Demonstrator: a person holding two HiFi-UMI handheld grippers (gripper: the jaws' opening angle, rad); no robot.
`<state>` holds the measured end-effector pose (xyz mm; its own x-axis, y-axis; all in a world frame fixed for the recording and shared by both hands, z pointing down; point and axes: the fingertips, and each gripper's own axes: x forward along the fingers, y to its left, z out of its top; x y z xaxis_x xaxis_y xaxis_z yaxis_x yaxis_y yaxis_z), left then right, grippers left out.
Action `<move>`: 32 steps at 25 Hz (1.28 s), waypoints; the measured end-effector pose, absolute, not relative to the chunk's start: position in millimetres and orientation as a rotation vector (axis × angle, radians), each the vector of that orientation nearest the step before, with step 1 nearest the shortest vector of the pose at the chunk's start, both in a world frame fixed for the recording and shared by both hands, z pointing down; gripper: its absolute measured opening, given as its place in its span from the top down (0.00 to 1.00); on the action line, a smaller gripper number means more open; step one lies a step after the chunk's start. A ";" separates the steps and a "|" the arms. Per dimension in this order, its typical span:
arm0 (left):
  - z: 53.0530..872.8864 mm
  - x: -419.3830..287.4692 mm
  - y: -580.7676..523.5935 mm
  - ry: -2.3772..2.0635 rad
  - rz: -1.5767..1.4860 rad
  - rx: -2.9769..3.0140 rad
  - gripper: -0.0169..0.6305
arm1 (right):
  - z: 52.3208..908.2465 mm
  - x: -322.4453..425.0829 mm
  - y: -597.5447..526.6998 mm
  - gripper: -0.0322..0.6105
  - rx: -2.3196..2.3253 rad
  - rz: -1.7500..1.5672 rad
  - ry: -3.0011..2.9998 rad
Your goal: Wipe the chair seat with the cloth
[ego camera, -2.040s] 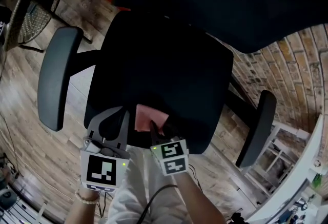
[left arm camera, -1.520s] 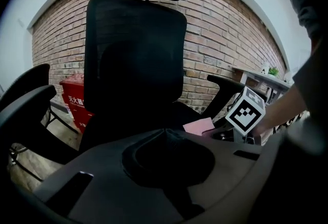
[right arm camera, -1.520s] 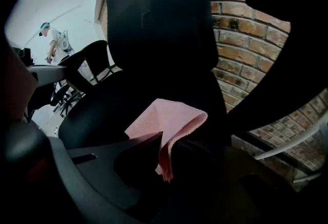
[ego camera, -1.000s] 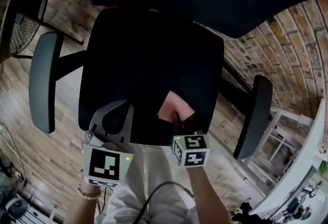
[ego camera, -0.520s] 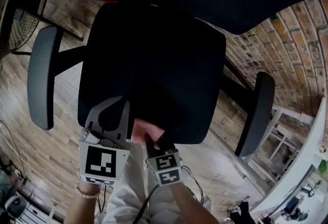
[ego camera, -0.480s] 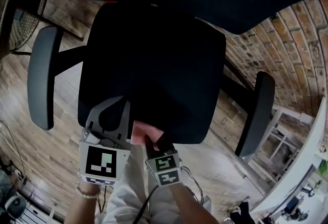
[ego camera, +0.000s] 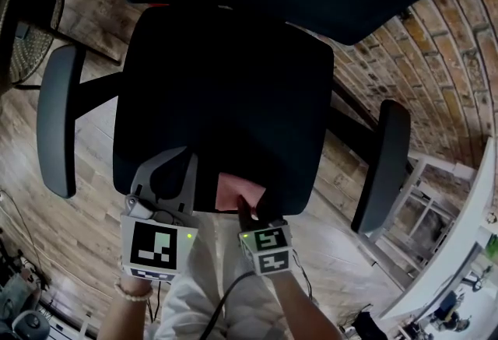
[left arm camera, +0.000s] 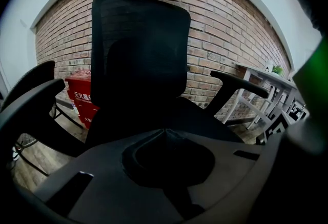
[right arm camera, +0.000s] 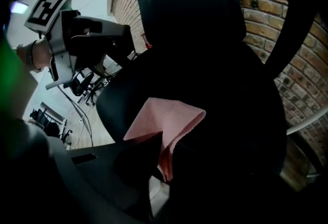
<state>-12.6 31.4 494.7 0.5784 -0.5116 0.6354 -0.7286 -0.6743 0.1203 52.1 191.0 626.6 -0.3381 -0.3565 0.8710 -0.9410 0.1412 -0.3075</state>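
Cloth [right arm camera: 166, 118] pinched between right gripper [ego camera: 249, 210] fingers at chair seat [ego camera: 226, 89] front edge; left gripper [left arm camera: 165, 133] fingers closed, empty.

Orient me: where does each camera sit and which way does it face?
Head view: from the head, steeply down on the chair seat; left gripper, right gripper show.
Left gripper view: at the seat front, facing the backrest; its shut jaws show.
Right gripper view: facing across the seat; its jaws on the pink cloth, left gripper beside.
Shared: head and right gripper views show the cloth.

Left claw [ego camera: 188, 158], right claw [ego camera: 249, 208]: closed.
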 end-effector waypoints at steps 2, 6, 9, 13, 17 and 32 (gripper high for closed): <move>493.7 -8.2 32.8 -0.997 0.811 2.452 0.95 | 625.4 75.9 183.3 0.87 1.304 1.163 -1.765; 490.6 1.4 35.6 -0.974 0.819 2.468 0.95 | 620.2 125.2 166.5 0.87 1.419 1.129 -1.714; 488.3 6.5 37.3 -0.964 0.822 2.479 0.95 | 615.0 150.5 155.0 0.87 1.472 1.087 -1.698; 485.4 11.9 38.0 -0.960 0.819 2.487 0.95 | 610.0 172.6 149.3 0.87 1.524 1.065 -1.670; 486.2 16.8 37.0 -0.958 0.818 2.488 0.95 | 609.1 176.1 151.2 0.87 1.545 1.071 -1.669; 459.6 34.9 33.9 -0.931 0.828 2.551 0.95 | 600.0 150.7 238.5 0.87 1.443 1.202 -1.638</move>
